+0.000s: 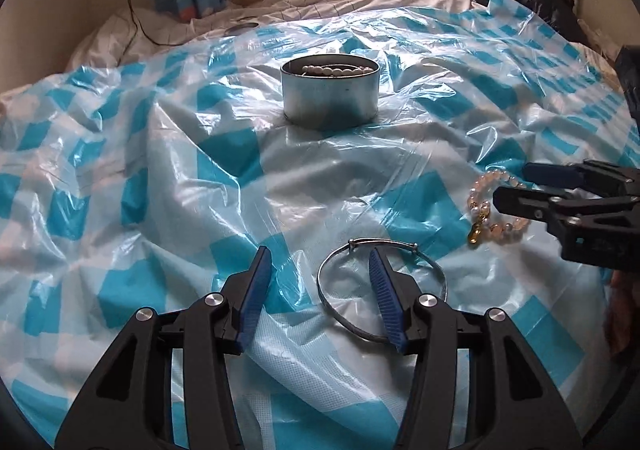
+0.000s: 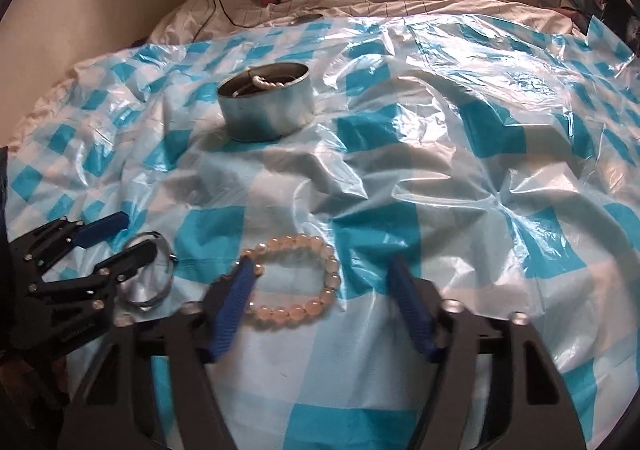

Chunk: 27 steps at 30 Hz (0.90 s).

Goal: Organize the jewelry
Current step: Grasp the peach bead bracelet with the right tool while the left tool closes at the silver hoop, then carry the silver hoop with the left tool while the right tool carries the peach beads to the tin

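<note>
I see the round tin (image 1: pixel 330 96) sitting out in front of both my grippers, with white beads already inside it. On the near side of the tin, my left gripper (image 1: pixel 320 288) is about half open and holds nothing. The thin silver bangle (image 1: pixel 382 292) lies flat with its left edge between the fingers; one blue pad sits inside the ring, the other outside it. Further to the right of the tin, my right gripper (image 2: pixel 324 300) is half open too, also empty. The bead bracelet (image 2: pixel 294 278) lies flat between its fingers, close to the left pad (image 2: pixel 232 306). Each hand is nearest its own piece, so I think each should squeeze next.
</note>
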Each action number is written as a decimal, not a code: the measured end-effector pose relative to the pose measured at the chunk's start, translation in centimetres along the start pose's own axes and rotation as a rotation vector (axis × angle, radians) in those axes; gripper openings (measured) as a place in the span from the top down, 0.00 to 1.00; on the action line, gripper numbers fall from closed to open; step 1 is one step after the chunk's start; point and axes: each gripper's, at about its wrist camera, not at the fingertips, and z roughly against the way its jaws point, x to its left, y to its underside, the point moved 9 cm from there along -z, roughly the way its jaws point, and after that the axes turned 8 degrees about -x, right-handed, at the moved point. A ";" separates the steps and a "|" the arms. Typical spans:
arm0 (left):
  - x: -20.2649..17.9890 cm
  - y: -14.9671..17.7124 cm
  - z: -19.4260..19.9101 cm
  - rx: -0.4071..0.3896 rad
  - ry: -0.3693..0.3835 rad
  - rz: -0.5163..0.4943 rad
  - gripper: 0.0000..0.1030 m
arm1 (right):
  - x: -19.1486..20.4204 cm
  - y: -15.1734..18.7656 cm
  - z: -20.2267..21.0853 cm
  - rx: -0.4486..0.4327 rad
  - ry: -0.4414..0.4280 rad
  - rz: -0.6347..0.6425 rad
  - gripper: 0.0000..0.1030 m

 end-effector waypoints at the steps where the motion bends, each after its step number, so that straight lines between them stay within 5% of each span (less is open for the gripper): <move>1: 0.1 0.0 0.1 -0.005 0.004 0.007 0.70 | 0.0 0.1 -0.1 0.002 0.009 0.011 0.57; 2: 0.0 0.0 0.1 0.000 0.028 0.018 0.88 | 0.0 0.1 -0.1 0.000 0.022 0.030 0.67; 3: -0.1 0.2 0.0 0.008 0.042 0.028 0.91 | 0.0 0.2 0.0 -0.002 0.031 0.044 0.81; 5: -0.3 0.3 0.0 0.000 0.046 0.019 0.94 | 0.2 0.1 0.1 -0.012 0.040 0.063 0.91; 14: 0.8 -1.8 1.9 -0.118 0.084 0.132 0.95 | -1.3 -2.1 2.1 -0.120 -0.064 -0.105 0.92; 23: 1.4 -1.3 0.3 -0.080 0.080 0.195 0.95 | -1.4 -2.1 1.7 -0.113 -0.085 -0.141 0.92; 25: 0.9 -0.5 -0.6 -0.020 0.087 0.184 0.95 | -1.7 -1.4 1.0 -0.074 -0.090 -0.165 0.84; 27: 0.7 0.3 -1.3 0.023 0.080 0.172 0.95 | -1.9 -1.2 0.7 -0.062 -0.075 -0.169 0.52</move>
